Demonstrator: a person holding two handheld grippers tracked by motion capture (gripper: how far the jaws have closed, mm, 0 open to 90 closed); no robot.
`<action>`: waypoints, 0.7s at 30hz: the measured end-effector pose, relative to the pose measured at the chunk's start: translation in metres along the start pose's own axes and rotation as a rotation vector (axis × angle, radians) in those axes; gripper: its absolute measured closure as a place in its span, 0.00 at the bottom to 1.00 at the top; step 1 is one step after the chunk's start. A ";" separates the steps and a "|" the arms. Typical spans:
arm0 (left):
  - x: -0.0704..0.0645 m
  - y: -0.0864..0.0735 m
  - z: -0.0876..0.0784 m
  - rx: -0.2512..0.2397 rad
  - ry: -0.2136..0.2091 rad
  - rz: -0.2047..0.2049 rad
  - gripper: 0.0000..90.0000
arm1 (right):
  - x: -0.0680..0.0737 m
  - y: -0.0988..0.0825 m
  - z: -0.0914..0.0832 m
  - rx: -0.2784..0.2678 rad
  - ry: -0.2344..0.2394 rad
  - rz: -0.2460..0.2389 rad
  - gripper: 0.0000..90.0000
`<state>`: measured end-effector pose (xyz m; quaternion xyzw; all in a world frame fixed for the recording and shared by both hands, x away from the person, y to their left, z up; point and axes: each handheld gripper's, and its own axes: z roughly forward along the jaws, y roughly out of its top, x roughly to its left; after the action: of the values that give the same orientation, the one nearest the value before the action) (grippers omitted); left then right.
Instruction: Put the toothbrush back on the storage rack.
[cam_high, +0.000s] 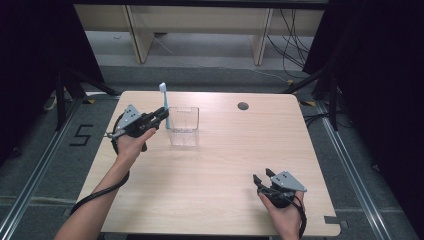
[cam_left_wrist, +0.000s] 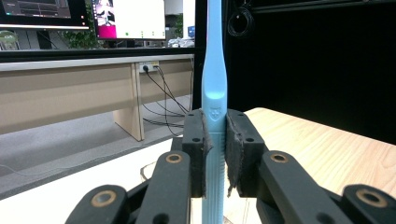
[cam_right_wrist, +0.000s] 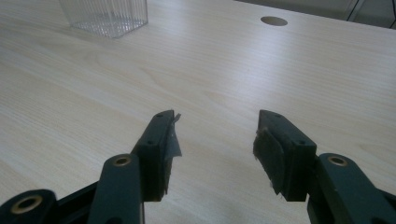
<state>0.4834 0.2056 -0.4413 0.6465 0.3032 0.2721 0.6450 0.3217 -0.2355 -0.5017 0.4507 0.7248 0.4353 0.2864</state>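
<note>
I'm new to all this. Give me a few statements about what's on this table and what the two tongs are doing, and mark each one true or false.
1. The left tongs grip a blue toothbrush. True.
2. The toothbrush lies flat on the table. False: it stands upright in the left tongs, bristles up, just left of the clear cup.
3. The right tongs are open and hold nothing. True.
4. The toothbrush is already in the cup. False: in the high view the cup looks empty and the brush is outside it.
5. The right tongs touch the cup. False: they sit near the table's front right, far from it.
</note>
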 end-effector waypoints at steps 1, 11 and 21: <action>0.000 -0.001 0.000 0.002 0.001 0.000 0.87 | -0.001 0.000 0.000 -0.004 -0.011 -0.012 0.54; -0.001 -0.006 -0.003 0.009 0.004 -0.005 0.87 | 0.001 -0.001 0.001 0.008 0.003 0.003 0.53; -0.002 -0.009 -0.007 0.019 0.005 -0.003 0.87 | -0.001 -0.001 0.001 0.008 -0.006 -0.012 0.53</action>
<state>0.4771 0.2088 -0.4503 0.6513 0.3085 0.2698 0.6386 0.3224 -0.2358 -0.5025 0.4487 0.7284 0.4293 0.2895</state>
